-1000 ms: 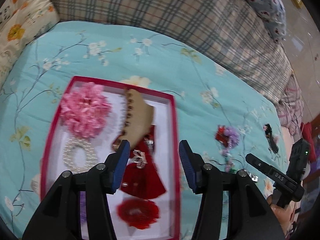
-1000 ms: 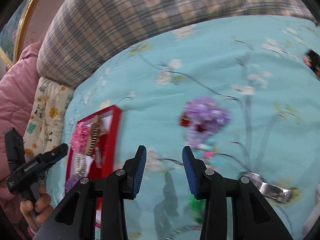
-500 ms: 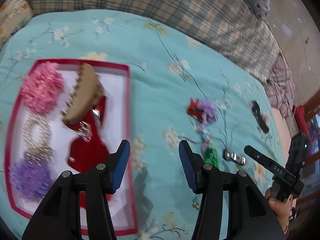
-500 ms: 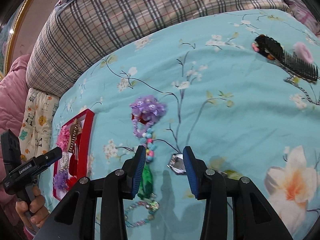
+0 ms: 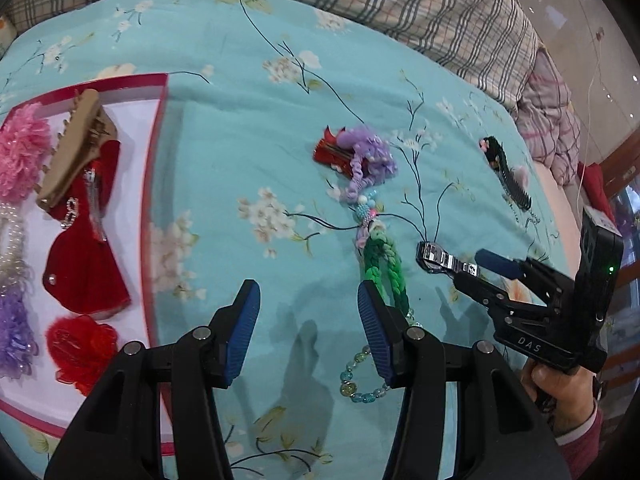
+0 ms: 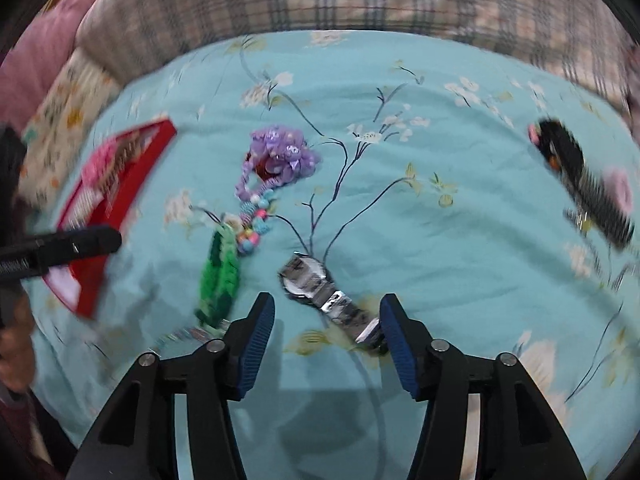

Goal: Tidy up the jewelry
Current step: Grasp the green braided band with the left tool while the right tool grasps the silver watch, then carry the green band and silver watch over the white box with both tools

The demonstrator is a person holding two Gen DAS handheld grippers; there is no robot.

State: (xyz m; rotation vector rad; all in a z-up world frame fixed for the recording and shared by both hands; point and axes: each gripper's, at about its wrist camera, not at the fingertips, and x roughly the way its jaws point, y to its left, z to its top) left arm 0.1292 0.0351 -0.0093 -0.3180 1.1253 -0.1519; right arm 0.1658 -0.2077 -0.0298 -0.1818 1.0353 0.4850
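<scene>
Right hand-held gripper (image 6: 326,340) opening over silver metal-band watch (image 6: 320,290), face up.

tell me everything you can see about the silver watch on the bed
The watch is shiny silver metal: a round case with a pale, reflective face and a link band running from it toward the camera. It lies flat on the turquoise floral bedspread, apart from the green braided piece beside it. The right gripper hangs over the band end with its jaws opening; the band's tip sits by one pad, and contact is unclear.
</scene>
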